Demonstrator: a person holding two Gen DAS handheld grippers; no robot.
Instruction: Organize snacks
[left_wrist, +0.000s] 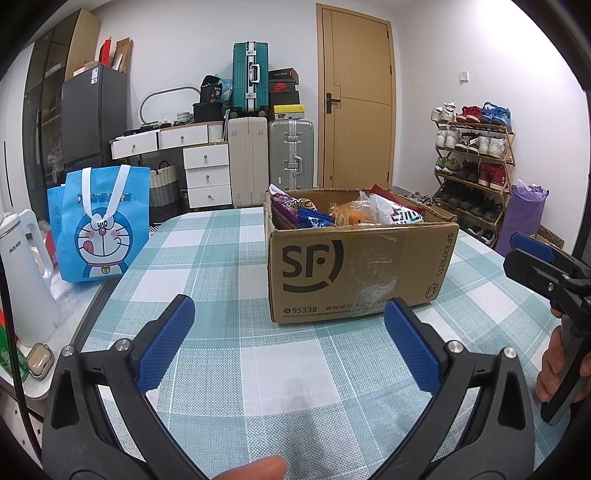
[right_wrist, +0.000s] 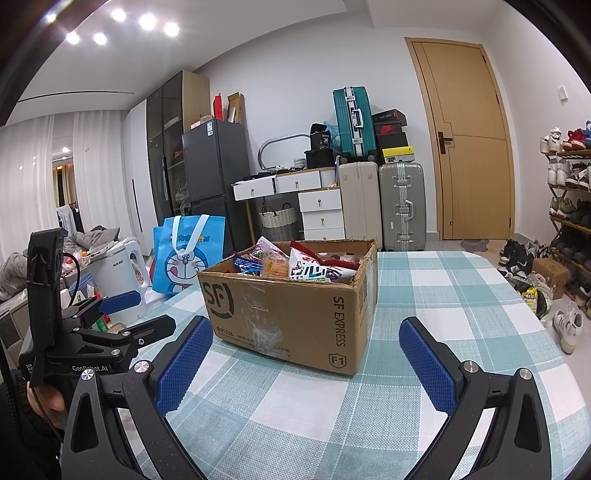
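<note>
SF Express cardboard box sits open-topped on the checked teal-and-white tablecloth, roughly mid-table. Snack packets are piled inside, sticking up past the rim: purple and blue wrappers on the left side, an orange bag in the middle, a white bag with bold lettering on the right.

Left gripper hovers low over the cloth, in front of the box, jaws spread wide, blue pads holding nothing. Not touching the box.

Right gripper is likewise spread wide and empty, also in front of the box, angled at its corner; the box's near edge sits between its pads in that view. Each gripper shows at the edge of the other's camera, side by side, apart.

Off the table's left edge: blue Doraemon tote bag standing upright, white electric kettle nearer the camera. Behind, against the wall: suitcases, teal one stacked on top, white drawer unit, wooden door. Shoe rack full of sneakers on the right.
</note>
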